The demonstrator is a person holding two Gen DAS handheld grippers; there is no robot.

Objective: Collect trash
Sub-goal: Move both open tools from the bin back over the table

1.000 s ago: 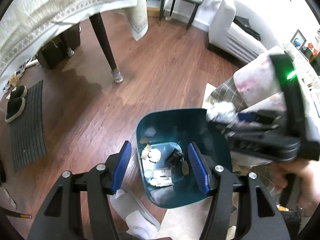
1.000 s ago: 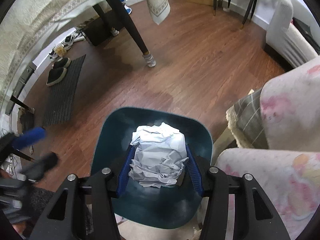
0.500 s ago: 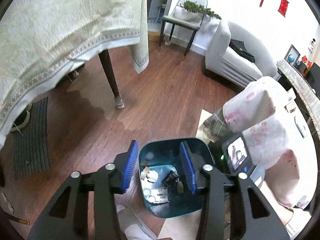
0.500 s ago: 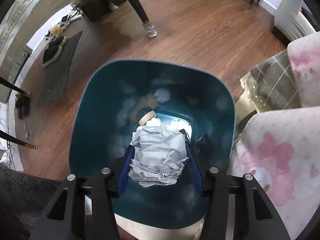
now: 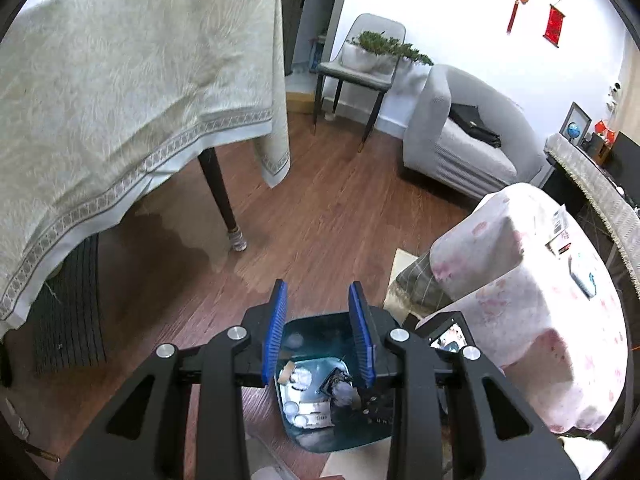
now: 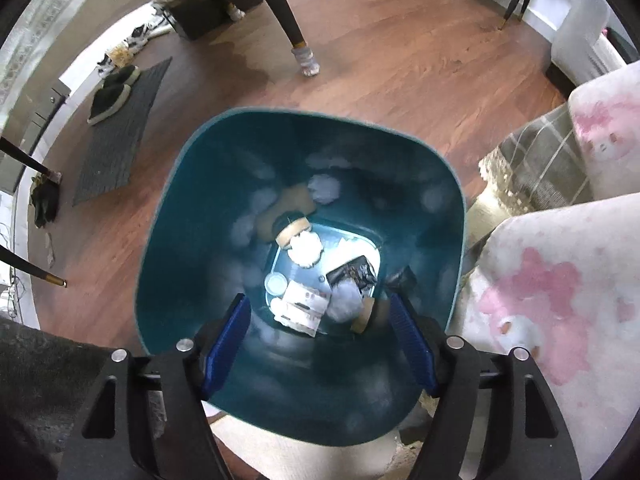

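A teal bin (image 6: 192,240) stands on the wood floor, and I look straight down into it in the right wrist view. My right gripper (image 6: 318,302) hangs over its mouth, jaws opening, with nothing between them. The crumpled white paper ball (image 6: 346,300) lies at the bottom among wrappers, lids and a tape roll. In the left wrist view my left gripper (image 5: 317,292) is higher above the bin (image 5: 320,322), jaws closing on nothing. The paper ball (image 5: 342,390) shows between its fingers, down in the bin.
A table under a cream cloth (image 5: 120,100) stands to the left, its dark leg (image 5: 222,204) on the floor. Pink-patterned covered furniture (image 5: 540,300) presses against the bin's right side. A grey sofa (image 5: 460,140) stands behind. A dark mat (image 6: 120,132) with slippers (image 6: 112,96) lies left.
My right gripper sank over the bin, opened and let the paper ball fall inside. My left gripper rose and tilted up, and its jaws narrowed.
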